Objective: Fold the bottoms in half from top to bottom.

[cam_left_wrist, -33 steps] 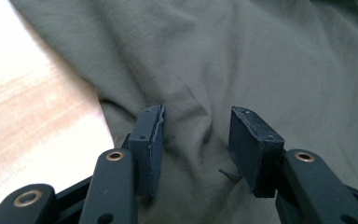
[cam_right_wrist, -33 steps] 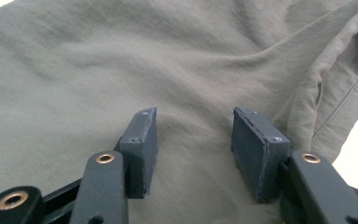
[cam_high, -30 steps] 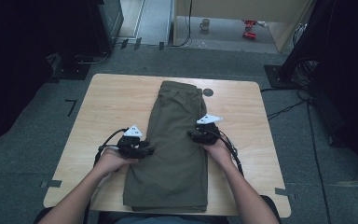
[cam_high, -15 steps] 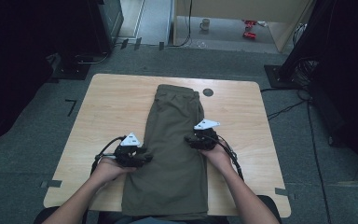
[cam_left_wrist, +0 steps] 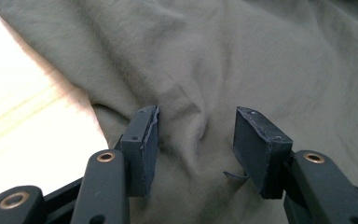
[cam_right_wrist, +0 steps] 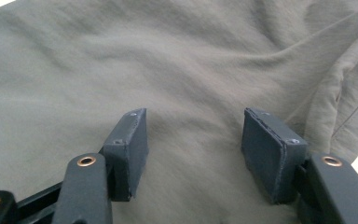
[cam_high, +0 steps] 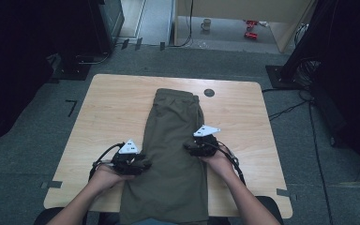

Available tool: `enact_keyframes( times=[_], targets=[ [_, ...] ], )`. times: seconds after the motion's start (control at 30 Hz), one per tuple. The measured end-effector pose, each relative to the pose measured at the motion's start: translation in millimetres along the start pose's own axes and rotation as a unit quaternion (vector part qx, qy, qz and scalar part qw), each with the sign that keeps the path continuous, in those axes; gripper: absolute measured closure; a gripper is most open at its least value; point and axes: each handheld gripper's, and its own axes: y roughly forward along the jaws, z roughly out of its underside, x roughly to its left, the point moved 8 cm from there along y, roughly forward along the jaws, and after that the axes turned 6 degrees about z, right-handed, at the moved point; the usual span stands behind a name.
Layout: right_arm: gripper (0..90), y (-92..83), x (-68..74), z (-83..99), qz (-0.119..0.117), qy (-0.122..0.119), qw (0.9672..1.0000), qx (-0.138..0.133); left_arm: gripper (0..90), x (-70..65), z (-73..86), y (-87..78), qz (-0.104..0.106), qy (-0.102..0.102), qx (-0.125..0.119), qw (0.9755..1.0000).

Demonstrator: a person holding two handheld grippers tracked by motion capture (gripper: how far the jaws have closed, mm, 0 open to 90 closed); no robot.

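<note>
Olive-green trousers (cam_high: 173, 145) lie folded lengthwise down the middle of the wooden table (cam_high: 108, 112), waistband at the far end, legs hanging over the near edge. My left gripper (cam_high: 143, 165) rests at the cloth's left edge, jaws open over a small ridge of olive fabric (cam_left_wrist: 200, 70) beside bare wood. My right gripper (cam_high: 187, 147) sits on the cloth's right part, open, jaws pressed over flat olive fabric (cam_right_wrist: 121, 60), with a seam and hem at the right.
A round dark grommet (cam_high: 209, 92) sits in the table near the far edge. Black cables (cam_high: 101, 157) trail from both grippers. Dark equipment stands left and right of the table; a mug (cam_high: 206, 24) and red objects (cam_high: 249, 28) lie on the floor beyond.
Both grippers have moved toward the near edge of the table, along the trousers. The left one slid down the cloth's left edge; the trousers shifted slightly toward me.
</note>
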Motion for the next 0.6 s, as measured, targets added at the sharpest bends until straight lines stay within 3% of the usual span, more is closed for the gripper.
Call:
enact_keyframes(
  times=[0.23,0.4,0.53,0.6],
  targets=[
    [41.8,-3.6,6.6,2.4,-0.010,-0.010,0.9999,0.003,50.7,-3.2,5.4,-4.9,0.007,-0.011,-0.006,0.9999],
    [42.5,-3.5,5.0,0.3,-0.017,0.000,0.9998,0.013,50.8,-1.8,4.3,-6.1,0.015,-0.016,-0.010,0.9997],
    [42.5,-3.3,4.4,-2.7,-0.019,0.001,0.9993,0.031,50.5,-0.9,1.7,-8.4,0.020,-0.009,-0.007,0.9997],
    [43.8,-4.2,3.1,-5.9,-0.016,0.002,0.9995,0.026,50.5,1.8,-0.5,-9.7,0.016,-0.002,-0.009,0.9998]
  ],
)
